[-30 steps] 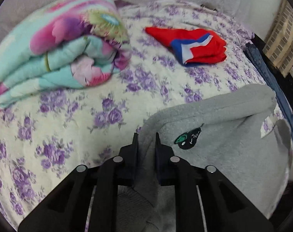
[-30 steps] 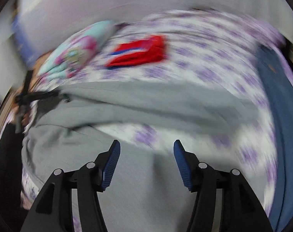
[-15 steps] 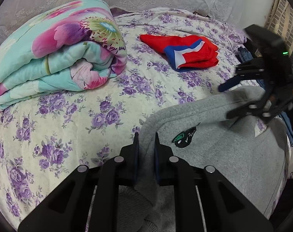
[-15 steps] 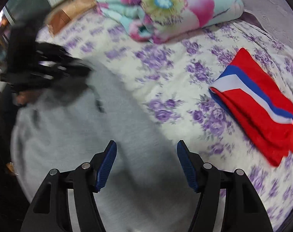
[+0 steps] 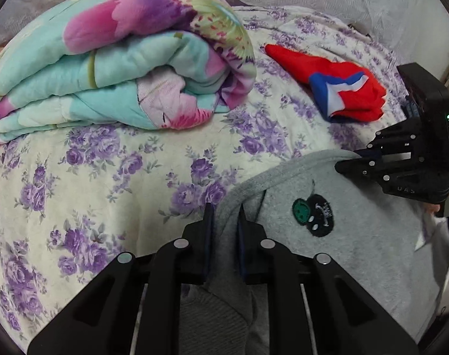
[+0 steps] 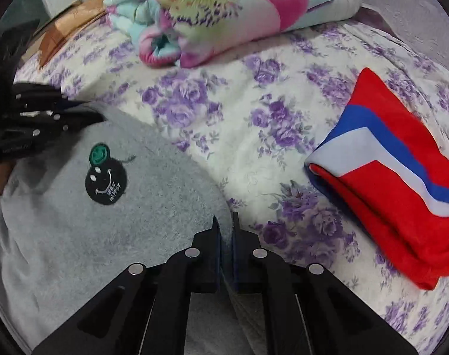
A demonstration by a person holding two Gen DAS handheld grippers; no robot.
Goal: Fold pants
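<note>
The grey pants (image 5: 357,236) with a black smiley patch (image 5: 314,219) lie on the flowered bed, also in the right wrist view (image 6: 76,236). My left gripper (image 5: 226,216) is shut on the pants' near folded edge. My right gripper (image 6: 226,224) is shut on the pants' far edge; it also shows in the left wrist view (image 5: 347,164) at the right. The left gripper also shows in the right wrist view (image 6: 100,115) at the left.
A rolled teal and pink flowered quilt (image 5: 121,59) lies at the back left of the bed. A folded red, white and blue garment (image 5: 342,88) lies at the back right, close to my right gripper in its view (image 6: 396,183). A purple-flowered sheet (image 5: 106,177) covers the bed.
My right gripper swung over to the pants' far edge and closed from open onto the fabric. My left gripper kept its hold and moved slightly forward.
</note>
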